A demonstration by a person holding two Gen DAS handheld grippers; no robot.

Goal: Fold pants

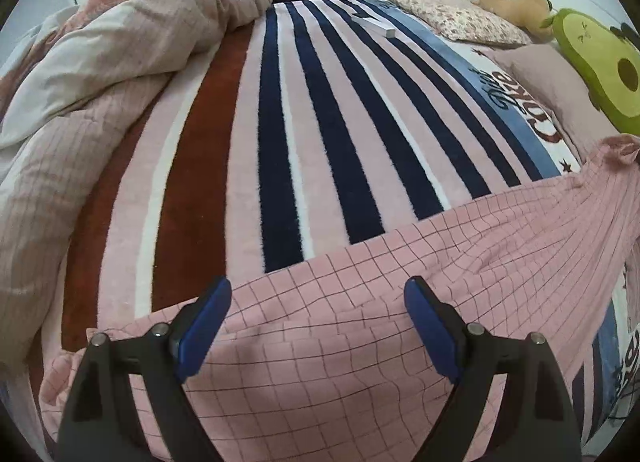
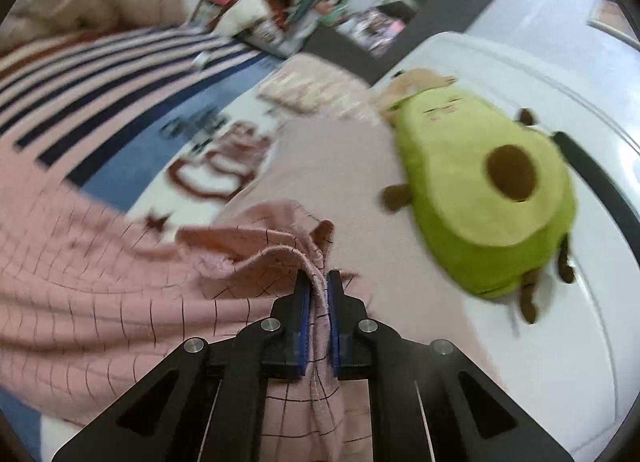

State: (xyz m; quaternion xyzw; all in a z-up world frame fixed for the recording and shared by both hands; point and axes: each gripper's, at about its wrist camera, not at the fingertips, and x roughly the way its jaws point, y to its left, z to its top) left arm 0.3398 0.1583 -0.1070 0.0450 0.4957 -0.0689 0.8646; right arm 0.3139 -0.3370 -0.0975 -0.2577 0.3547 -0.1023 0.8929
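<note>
Our right gripper (image 2: 319, 282) pinches the pink checked pants (image 1: 360, 342) at one raised end, ready to carry it over; they lie across the striped blanket (image 1: 280, 121). Our left gripper (image 1: 318, 294) hovers spread above them, gripping nothing.

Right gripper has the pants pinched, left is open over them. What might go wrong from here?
1. The right gripper holds only a bunched edge of the pants; a hard pull may slip it free.
2. The left gripper is open, so nothing pins the other end and the pants may drag across the blanket.
3. The avocado plush lies close by; a wide swing could hit it.
</note>
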